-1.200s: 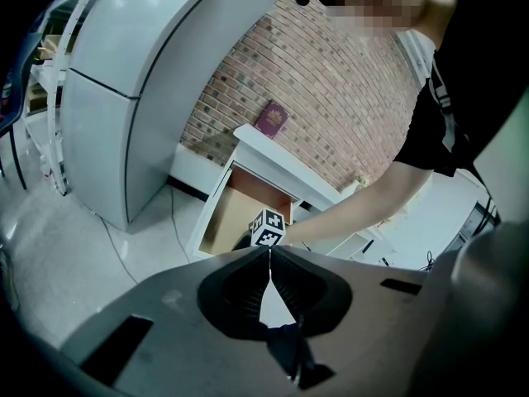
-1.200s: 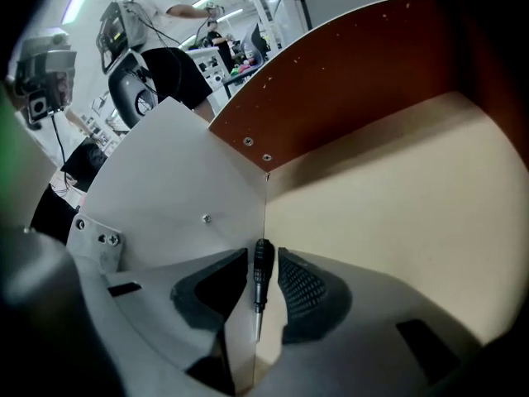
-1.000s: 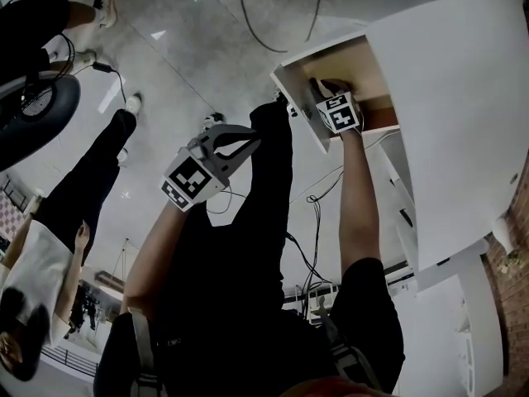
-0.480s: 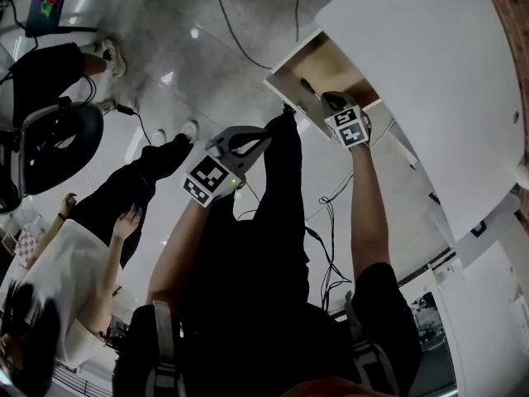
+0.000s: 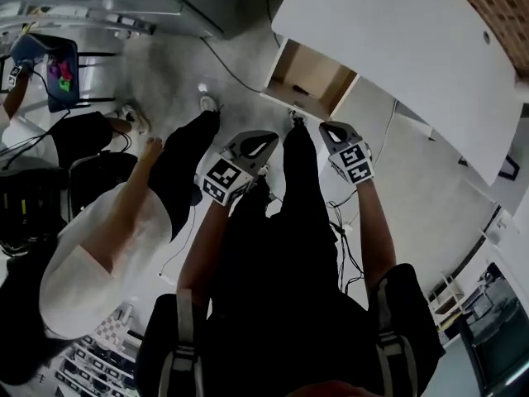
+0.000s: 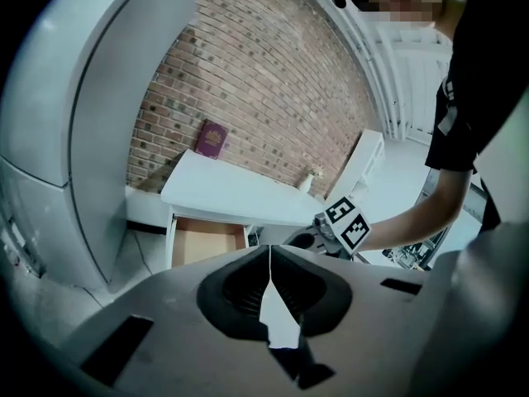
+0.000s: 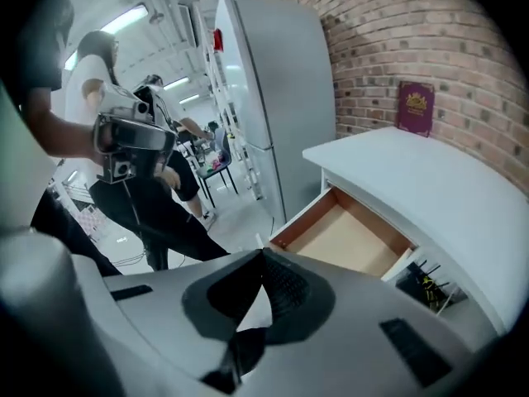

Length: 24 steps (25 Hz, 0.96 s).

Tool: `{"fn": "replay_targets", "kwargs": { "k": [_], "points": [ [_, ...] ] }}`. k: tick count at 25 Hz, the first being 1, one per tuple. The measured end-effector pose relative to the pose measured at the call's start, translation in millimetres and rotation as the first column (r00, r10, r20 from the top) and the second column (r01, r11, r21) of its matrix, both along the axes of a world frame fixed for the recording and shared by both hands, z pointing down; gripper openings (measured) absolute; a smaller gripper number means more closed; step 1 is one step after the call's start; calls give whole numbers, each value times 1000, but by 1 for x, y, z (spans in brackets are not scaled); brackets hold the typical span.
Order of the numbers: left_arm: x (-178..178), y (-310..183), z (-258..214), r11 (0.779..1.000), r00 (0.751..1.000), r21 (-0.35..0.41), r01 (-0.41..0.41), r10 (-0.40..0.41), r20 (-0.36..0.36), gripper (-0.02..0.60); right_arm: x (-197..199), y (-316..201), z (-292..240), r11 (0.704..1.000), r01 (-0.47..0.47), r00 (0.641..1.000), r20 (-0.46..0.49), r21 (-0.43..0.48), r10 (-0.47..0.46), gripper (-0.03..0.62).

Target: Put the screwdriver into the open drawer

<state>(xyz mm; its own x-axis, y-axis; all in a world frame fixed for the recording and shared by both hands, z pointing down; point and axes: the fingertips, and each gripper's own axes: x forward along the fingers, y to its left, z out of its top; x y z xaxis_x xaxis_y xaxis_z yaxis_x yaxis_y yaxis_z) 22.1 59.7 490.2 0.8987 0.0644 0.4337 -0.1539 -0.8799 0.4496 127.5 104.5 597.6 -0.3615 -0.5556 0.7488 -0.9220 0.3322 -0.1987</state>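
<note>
Only in gripper views, maroon book (image 6: 212,138); left gripper (image 6: 269,251), right gripper (image 7: 263,259) both closed, empty.

Bright, even light came from ceiling strips (image 7: 128,16). Fisheye bending curved the edges, with dark corners. The head view looked soft.

Nothing legible anywhere. Only a gold crest, too small to read, on the maroon book (image 7: 415,106) atop the white desk (image 7: 463,188).
</note>
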Motion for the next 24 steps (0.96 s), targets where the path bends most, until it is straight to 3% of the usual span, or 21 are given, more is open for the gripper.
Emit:
{"fn": "replay_targets", "kwargs": {
  "k": [4, 13, 18, 24],
  "points": [
    [4, 5, -22, 997, 998, 41, -64, 65, -25, 17, -15, 19, -36, 996, -68, 998, 4, 57, 68, 55],
    [-2, 40, -67, 978, 983, 124, -165, 173, -55, 17, -39, 66, -94, 982, -124, 992, -18, 144, 128, 55],
    [-14, 57, -89, 970, 977, 162, -182, 197, -80, 17, -45, 86, -121, 967, -170, 983, -38, 192, 180, 55],
    [-52, 69, -93, 970, 978, 160, -185, 197, -67, 17, -74, 103, -134, 954, -212, 973, -42, 212, 226, 55]
  ]
}}
